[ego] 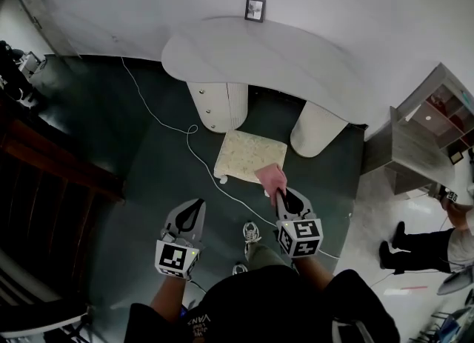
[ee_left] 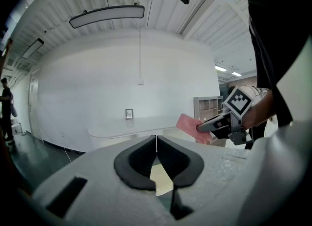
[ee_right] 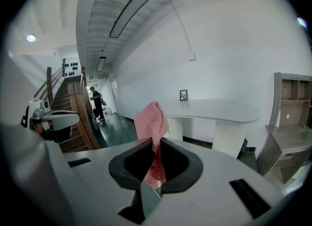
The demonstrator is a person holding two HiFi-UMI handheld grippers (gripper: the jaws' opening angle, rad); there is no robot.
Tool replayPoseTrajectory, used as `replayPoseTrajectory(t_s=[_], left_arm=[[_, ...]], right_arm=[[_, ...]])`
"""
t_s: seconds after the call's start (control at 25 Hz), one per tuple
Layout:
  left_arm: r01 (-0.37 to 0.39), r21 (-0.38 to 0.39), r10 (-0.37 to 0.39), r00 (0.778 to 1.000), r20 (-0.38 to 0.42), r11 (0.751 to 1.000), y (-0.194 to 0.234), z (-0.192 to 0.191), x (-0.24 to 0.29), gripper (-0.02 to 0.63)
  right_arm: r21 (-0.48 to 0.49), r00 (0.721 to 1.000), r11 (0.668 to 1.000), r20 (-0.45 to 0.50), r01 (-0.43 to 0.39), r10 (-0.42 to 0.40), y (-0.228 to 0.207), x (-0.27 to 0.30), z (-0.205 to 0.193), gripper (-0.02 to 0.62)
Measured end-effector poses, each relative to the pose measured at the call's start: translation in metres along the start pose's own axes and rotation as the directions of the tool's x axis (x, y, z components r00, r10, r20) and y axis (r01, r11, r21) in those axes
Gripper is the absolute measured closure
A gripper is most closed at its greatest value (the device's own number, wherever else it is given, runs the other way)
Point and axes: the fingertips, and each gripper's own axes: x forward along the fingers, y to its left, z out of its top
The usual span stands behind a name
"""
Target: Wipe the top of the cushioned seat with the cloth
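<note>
A cream cushioned seat [ego: 249, 155] stands on the dark floor in front of the white table. My right gripper [ego: 282, 195] is shut on a pink cloth [ego: 272, 179], held in the air over the seat's near right corner. The cloth [ee_right: 152, 122] sticks up past the jaw tips in the right gripper view, and the cloth [ee_left: 189, 124] also shows to the right in the left gripper view. My left gripper [ego: 194, 207] hangs left of the seat, nearer to me, shut with nothing in it; its tips [ee_left: 156, 137] meet in its own view.
A white curved table [ego: 252, 56] on two ribbed pedestals carries a small picture frame [ego: 255, 9]. A white cable [ego: 191, 146] runs across the floor past the seat. A grey shelf unit [ego: 429, 130] stands right, a wooden stair rail [ego: 52, 160] left. Someone's legs [ego: 415, 249] show far right.
</note>
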Motion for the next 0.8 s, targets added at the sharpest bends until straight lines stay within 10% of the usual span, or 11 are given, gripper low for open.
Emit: replayPoseTrajectory(t_s=[0.8], left_arm=[[0.145, -0.034, -0.148, 0.980, -0.133, 0.989, 0.033, -0.055, 0.165, 0.586]], right_arm=[[0.072, 0.995, 0.996, -0.092, 0.045, -0.038, -0.074, 0.165, -0.044, 0.558]])
